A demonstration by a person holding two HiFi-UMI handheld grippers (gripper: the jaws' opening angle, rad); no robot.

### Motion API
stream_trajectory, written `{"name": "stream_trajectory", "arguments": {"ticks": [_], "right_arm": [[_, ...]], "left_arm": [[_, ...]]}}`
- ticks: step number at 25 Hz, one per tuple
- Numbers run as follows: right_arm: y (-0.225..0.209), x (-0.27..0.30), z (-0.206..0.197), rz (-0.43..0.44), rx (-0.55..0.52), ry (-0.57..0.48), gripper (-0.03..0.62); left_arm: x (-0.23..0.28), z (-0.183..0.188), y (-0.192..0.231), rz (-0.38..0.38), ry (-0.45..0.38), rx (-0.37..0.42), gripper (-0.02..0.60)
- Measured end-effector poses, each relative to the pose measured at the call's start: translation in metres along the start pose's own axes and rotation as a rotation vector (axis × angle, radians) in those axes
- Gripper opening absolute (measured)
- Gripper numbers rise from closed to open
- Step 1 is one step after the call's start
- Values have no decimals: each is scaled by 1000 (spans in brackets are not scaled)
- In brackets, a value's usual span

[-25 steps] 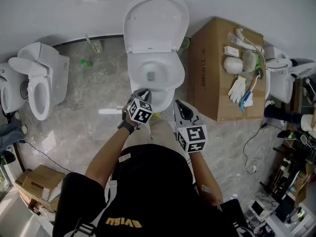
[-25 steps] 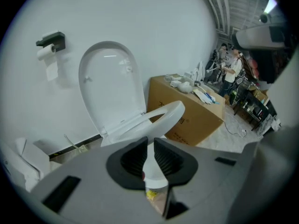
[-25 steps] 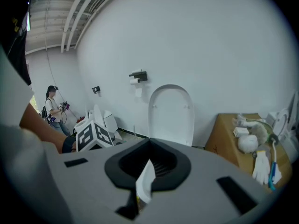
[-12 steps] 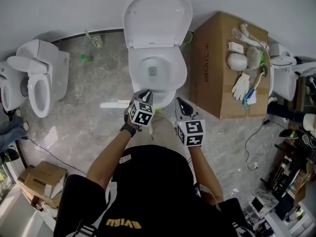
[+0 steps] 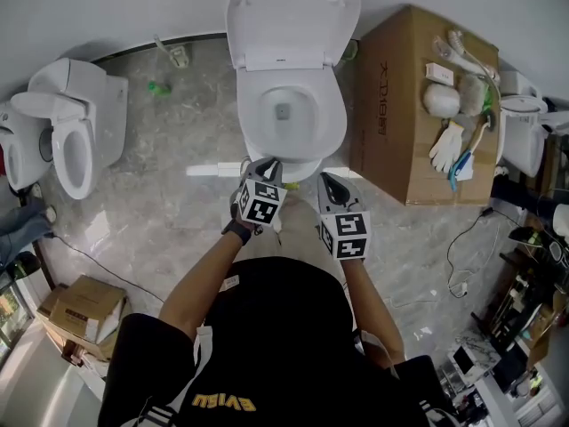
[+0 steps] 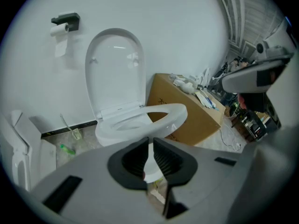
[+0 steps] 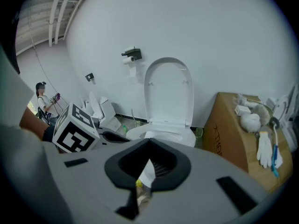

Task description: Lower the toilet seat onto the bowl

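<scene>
- Clamping a thin white edge, the left gripper (image 6: 150,142) has its pads nearly together; the edge reads as the front rim of the toilet seat (image 6: 177,113).
- Seat isn't flat. In the left gripper view it tilts up from the hinge, front end above the bowl (image 6: 105,134), and the cardboard box (image 6: 196,120) shows through its opening.
- Right gripper (image 7: 148,144): jaws closed to a narrow slit with nothing gripped. In the head view it (image 5: 327,181) sits just beside the bowl's front right edge, apart from the rim.
- Left gripper (image 5: 269,164) is at the front centre of the seat (image 5: 251,118). The two grippers are side by side and not touching.
- Lid (image 5: 293,16) stands upright against the wall, behind the seat.
- Right side is tight: the box (image 5: 400,140) stands just beside the bowl, its near edge level with the rim, with gloves (image 5: 447,146) and brushes on top.
- Left side is open marble floor (image 5: 169,212). A white strip (image 5: 213,169) lies near the bowl's base and a green bottle (image 5: 158,87) and toilet brush (image 5: 173,56) lie near the wall.
- Second toilet (image 5: 71,140) is well apart on the left.
- Cable (image 5: 80,269) and a small carton (image 5: 80,314) lie behind on the left, away from the bowl.
</scene>
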State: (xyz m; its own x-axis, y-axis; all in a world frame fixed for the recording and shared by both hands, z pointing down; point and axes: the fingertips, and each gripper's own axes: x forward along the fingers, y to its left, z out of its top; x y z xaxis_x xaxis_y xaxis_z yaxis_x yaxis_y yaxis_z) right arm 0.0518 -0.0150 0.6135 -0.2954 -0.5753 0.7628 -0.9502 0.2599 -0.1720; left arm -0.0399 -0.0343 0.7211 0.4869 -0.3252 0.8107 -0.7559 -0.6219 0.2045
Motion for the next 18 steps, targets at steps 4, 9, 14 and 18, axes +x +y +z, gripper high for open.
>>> {"name": "stream_trajectory", "arguments": {"ticks": [4,9,14,18], "right_arm": [[2,7,-12,4,4,20,-8],[0,13,-27,0,13,45,-6],[-5,16,-40,-2,22,69,-6],[-7,16,-50,0,27,84,-6]], "left_arm": [[4,-12,-3,-11,14,-29,41],[9,-26,-6,-16,36,-44,38],[14,-38,-11,-21,56,-59,37],[16,-44,-12,-17,51,-81,35]]}}
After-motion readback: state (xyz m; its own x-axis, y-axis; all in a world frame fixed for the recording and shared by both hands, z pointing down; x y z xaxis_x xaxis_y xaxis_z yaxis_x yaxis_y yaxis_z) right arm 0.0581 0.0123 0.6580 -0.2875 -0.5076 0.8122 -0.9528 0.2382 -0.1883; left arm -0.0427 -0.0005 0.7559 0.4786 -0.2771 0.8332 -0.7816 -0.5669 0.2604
